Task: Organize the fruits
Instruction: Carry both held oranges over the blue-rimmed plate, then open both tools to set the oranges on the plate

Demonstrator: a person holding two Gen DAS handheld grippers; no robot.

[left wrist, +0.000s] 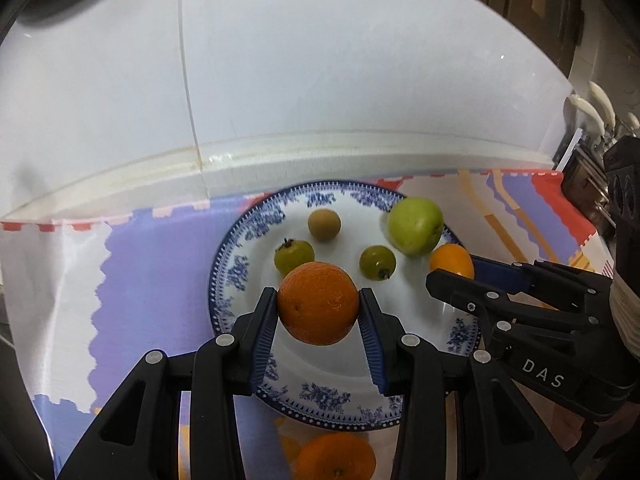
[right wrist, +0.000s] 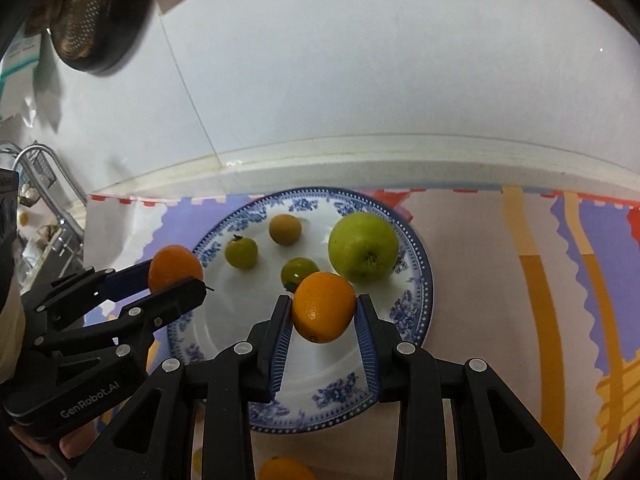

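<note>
My left gripper is shut on a large orange held above the near part of a blue-and-white plate. My right gripper is shut on a smaller orange above the same plate. Each gripper shows in the other's view: the right one with its orange, the left one with its orange. On the plate lie a green apple, two small green fruits and a small brown fruit.
Another orange lies on the patterned cloth in front of the plate; it also shows in the right wrist view. A white wall stands close behind. A wire rack is at the left, utensils at the right.
</note>
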